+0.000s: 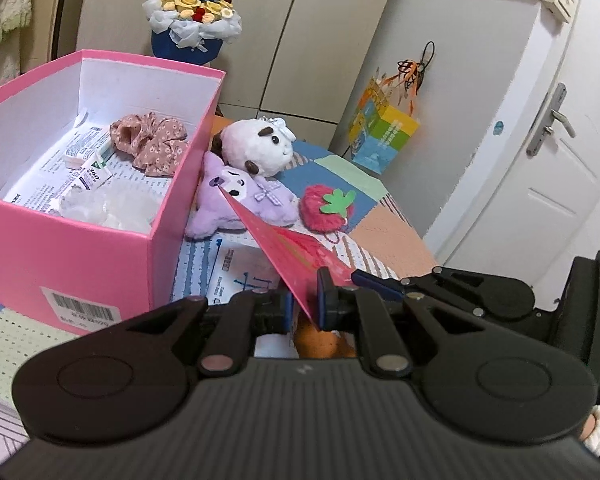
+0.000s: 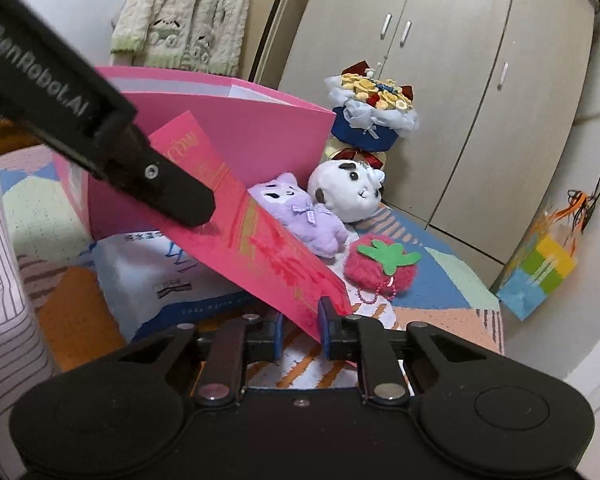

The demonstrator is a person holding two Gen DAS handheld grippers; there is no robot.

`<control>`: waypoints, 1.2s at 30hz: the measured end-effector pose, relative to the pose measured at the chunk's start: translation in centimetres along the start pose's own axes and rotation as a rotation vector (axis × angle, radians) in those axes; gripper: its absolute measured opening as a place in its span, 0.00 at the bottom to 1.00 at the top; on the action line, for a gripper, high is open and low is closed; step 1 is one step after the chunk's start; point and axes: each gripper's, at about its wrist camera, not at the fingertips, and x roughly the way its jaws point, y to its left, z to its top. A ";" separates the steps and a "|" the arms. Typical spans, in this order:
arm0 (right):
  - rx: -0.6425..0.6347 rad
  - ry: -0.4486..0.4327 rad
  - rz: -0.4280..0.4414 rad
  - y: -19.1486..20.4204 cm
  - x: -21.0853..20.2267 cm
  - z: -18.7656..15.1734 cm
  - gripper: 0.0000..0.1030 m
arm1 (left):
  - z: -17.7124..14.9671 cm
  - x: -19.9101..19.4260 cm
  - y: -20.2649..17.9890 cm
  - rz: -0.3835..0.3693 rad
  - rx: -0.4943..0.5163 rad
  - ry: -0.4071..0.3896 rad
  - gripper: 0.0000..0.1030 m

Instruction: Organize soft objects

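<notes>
1. Fingers of the left gripper (image 1: pixel 304 304) sit nearly closed, with a red envelope (image 1: pixel 295 256) passing between the blue pads; whether both pads press it I cannot tell for sure, but it looks pinched.

2. Fingers of the right gripper (image 2: pixel 300 332) stand a little apart, and the lower corner of the same red envelope (image 2: pixel 259 240) rests against the right-hand pad. The gap on the other side suggests no firm grip here, so the left gripper appears to carry the envelope.

3. Just beyond the envelope, three soft toys lie on the patchwork bed cover (image 1: pixel 384 224): a purple plush (image 1: pixel 239 204) leaning against the pink box (image 1: pixel 79 248), a white plush (image 1: pixel 259 144) touching it from behind, and a red strawberry plush (image 1: pixel 328 208) just beside them.

4. The pink box is open on top; inside lie a floral scrunchie (image 1: pixel 151 142), small packets and something white and sheer on printed paper.

5. A white plastic pack (image 2: pixel 171 272) lies flat under the envelope, beside the box.

6. Farther off stand a flower bouquet (image 1: pixel 193 16), a colourful gift bag (image 1: pixel 380 136) and wardrobe doors.

7. My judgement: the step in hand is handling the envelope, probably clearing it or moving it toward the box, with all three plush toys not yet boxed.

8. The next move calls for one secure grip on the envelope, then a free gripper reaching for the purple plush nearest the box wall.
</notes>
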 end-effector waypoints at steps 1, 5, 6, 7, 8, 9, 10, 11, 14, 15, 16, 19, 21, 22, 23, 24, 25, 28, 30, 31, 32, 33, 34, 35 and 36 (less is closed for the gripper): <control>-0.009 0.003 -0.003 0.3 -0.4 0.1 0.19 | 0.0 -0.4 0.0 -0.005 0.005 0.001 0.10; -0.049 0.021 -0.036 1.8 -1.7 0.8 0.18 | -0.1 -1.8 -0.1 -0.021 0.026 0.006 0.10; -0.057 0.022 -0.042 2.1 -2.1 0.9 0.18 | -0.3 -2.3 -0.1 -0.025 0.032 0.002 0.10; -0.067 0.023 -0.044 2.4 -2.5 1.0 0.18 | -0.4 -2.7 -0.2 -0.026 0.043 -0.001 0.10; -0.076 0.025 -0.045 2.7 -2.9 1.0 0.18 | -0.6 -3.1 -0.3 -0.025 0.055 0.002 0.10; -0.084 0.026 -0.045 3.0 -3.2 1.0 0.18 | -0.8 -3.6 -0.3 -0.026 0.063 0.006 0.10; -0.091 0.030 -0.045 3.3 -3.7 1.1 0.18 | -0.9 -4.0 -0.3 -0.028 0.070 0.010 0.10; -0.094 0.034 -0.044 3.6 -4.0 1.1 0.18 | -1.0 -4.4 -0.3 -0.030 0.079 0.014 0.10; -0.110 0.039 -0.042 4.6 -5.3 1.3 0.18 | -1.3 -5.8 -0.4 -0.039 0.099 0.019 0.10; -0.121 0.036 -0.045 4.9 -5.7 1.4 0.18 | -1.3 -6.4 -0.5 -0.040 0.104 0.020 0.10; -0.137 0.030 -0.045 5.2 -6.0 1.6 0.18 | -1.3 -6.9 -0.5 -0.041 0.108 0.019 0.10; -0.160 0.011 -0.035 5.7 -7.3 2.2 0.18 | -1.1 -8.7 -0.6 -0.044 0.123 0.020 0.10; -0.170 -0.001 -0.031 6.0 -8.1 2.8 0.18 | -0.8 -9.7 -0.5 -0.049 0.128 0.018 0.10; -0.181 -0.012 -0.035 6.2 -8.5 3.1 0.18 | -0.7 -10.2 -0.4 -0.050 0.131 0.014 0.11; -0.196 -0.024 -0.040 6.5 -8.9 3.4 0.18 | -0.6 -10.8 -0.4 -0.050 0.140 0.007 0.11; -0.207 -0.033 -0.043 6.6 -9.0 3.8 0.18 | -0.4 -11.5 -0.5 -0.048 0.152 -0.007 0.11; -0.219 -0.048 -0.049 6.8 -9.4 4.3 0.18 | -0.3 -12.0 -0.6 -0.046 0.161 -0.020 0.11; -0.239 -0.081 -0.048 7.3 -10.1 5.6 0.18 | 0.1 -13.9 -0.9 -0.030 0.208 -0.061 0.11; -0.254 -0.100 -0.049 7.5 -10.4 6.5 0.18 | 0.7 -15.1 -1.0 -0.020 0.232 -0.085 0.11; -0.261 -0.113 -0.053 7.8 -10.7 7.0 0.18 | 1.0 -15.6 -1.0 -0.016 0.237 -0.093 0.11; -0.263 -0.122 -0.052 7.9 -10.7 7.5 0.18 | 1.4 -15.9 -1.0 -0.015 0.240 -0.098 0.11; -0.262 -0.129 -0.047 7.9 -10.7 8.0 0.18 | 1.8 -16.3 -0.8 -0.012 0.245 -0.103 0.11; -0.258 -0.138 -0.045 7.9 -10.7 8.4 0.18 | 2.2 -16.6 -0.7 -0.009 0.245 -0.107 0.11; -0.254 -0.149 -0.044 7.9 -10.5 9.0 0.18 | 2.6 -16.8 -0.5 -0.006 0.244 -0.112 0.11; -0.254 -0.160 -0.045 7.9 -10.3 9.6 0.18 | 3.1 -17.0 -0.2 -0.001 0.244 -0.120 0.11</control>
